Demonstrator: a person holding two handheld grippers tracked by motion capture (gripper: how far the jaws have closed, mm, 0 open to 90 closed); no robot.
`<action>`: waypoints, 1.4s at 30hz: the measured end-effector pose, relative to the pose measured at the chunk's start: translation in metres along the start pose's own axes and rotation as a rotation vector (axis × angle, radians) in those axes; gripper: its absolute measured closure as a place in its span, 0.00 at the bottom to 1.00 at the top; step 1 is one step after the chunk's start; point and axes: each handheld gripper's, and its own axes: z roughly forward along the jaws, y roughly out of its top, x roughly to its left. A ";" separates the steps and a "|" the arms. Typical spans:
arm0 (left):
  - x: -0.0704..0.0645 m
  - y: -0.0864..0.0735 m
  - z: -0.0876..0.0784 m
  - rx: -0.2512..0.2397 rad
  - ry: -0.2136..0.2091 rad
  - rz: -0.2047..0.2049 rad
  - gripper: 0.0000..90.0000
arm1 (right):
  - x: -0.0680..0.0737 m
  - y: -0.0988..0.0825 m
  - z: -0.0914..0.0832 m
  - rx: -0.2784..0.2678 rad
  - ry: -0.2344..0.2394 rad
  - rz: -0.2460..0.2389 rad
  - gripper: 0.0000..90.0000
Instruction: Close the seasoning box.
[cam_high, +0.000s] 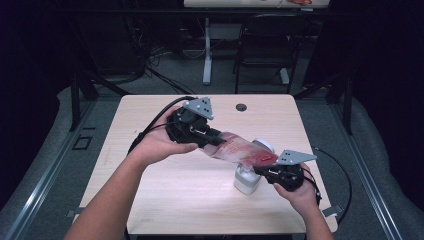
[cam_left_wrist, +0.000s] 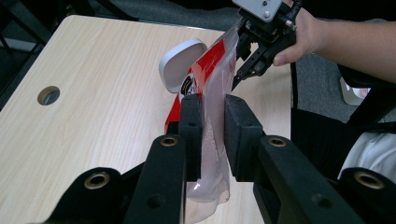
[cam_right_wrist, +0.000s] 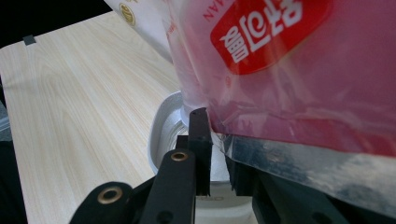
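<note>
A plastic pouch (cam_high: 240, 150), red-printed with a clear, powdery end, is stretched between both grippers above the table. My left gripper (cam_high: 219, 139) is shut on its clear end; in the left gripper view the pouch (cam_left_wrist: 210, 79) runs up from between the pads of that gripper (cam_left_wrist: 214, 105). My right gripper (cam_high: 258, 169) is shut on the other end, and in the right gripper view its jaws (cam_right_wrist: 218, 154) pinch the pouch's (cam_right_wrist: 280, 70) clear edge. A white container (cam_high: 246, 184) with its lid (cam_high: 263, 145) hinged open stands right under the pouch. The right gripper (cam_left_wrist: 239, 77) is also in the left gripper view.
The light wooden table (cam_high: 150, 200) has a cable hole (cam_high: 241, 107) near its far edge. Black cables (cam_high: 345, 180) trail off both grippers. Beyond the table stand a chair (cam_high: 265, 45) and a desk leg (cam_high: 207, 60) on grey floor.
</note>
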 end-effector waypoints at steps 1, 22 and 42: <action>0.000 0.000 0.000 0.000 0.000 0.000 0.87 | 0.000 0.000 0.000 0.001 -0.001 -0.001 0.91; 0.000 0.002 0.000 0.003 -0.004 0.006 0.87 | 0.001 -0.001 0.001 -0.002 0.003 0.005 0.91; 0.000 0.002 0.001 0.002 -0.006 0.008 0.87 | 0.000 -0.001 0.001 0.004 -0.001 0.002 0.91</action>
